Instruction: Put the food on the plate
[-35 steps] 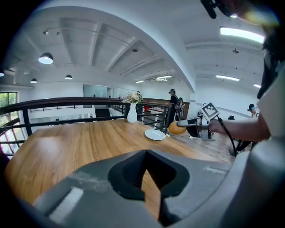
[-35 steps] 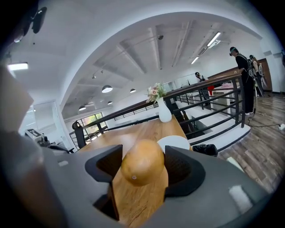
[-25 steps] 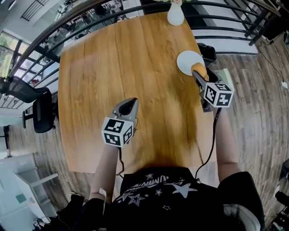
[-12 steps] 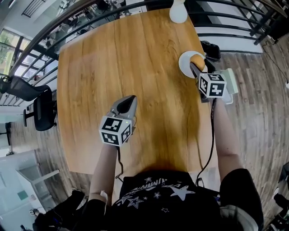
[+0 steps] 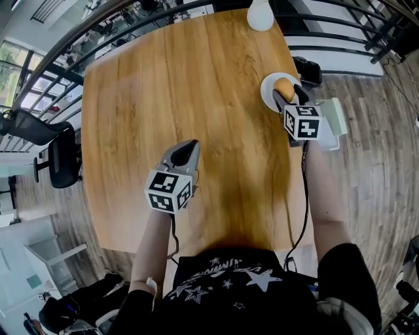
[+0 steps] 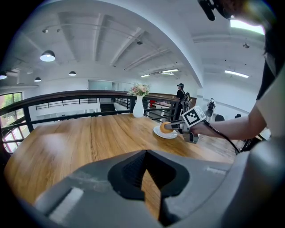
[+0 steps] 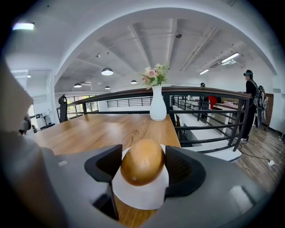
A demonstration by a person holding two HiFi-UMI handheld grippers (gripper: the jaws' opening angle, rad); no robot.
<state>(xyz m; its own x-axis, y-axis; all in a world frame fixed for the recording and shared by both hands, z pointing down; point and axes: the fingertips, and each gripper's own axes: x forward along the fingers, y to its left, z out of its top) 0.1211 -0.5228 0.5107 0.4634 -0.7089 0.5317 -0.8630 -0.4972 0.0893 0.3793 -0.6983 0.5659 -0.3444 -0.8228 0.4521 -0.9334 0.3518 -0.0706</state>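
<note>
A golden-brown bun [image 7: 142,161] sits between the jaws of my right gripper [image 7: 142,164], both pads against its sides, so the gripper is shut on it. The bun [image 5: 283,86] is over the small white plate [image 5: 267,90] near the table's right edge; whether it rests on the plate I cannot tell. The plate [image 7: 140,199] shows just under the bun. My left gripper [image 5: 190,148] hangs over the middle of the table, jaws shut with nothing in them [image 6: 145,174]. From there the bun [image 6: 165,127] and plate [image 6: 163,134] lie far to the right.
A white vase [image 5: 260,14] with flowers [image 7: 155,75] stands at the table's far edge, behind the plate. A dark railing [image 7: 209,95] runs past the table's far and right sides. A pale flat object [image 5: 335,116] lies just off the right edge, an office chair [image 5: 60,159] to the left.
My right gripper has carried the bun forward, from the plate's near rim to over the plate's middle. The left gripper has stayed about where it was.
</note>
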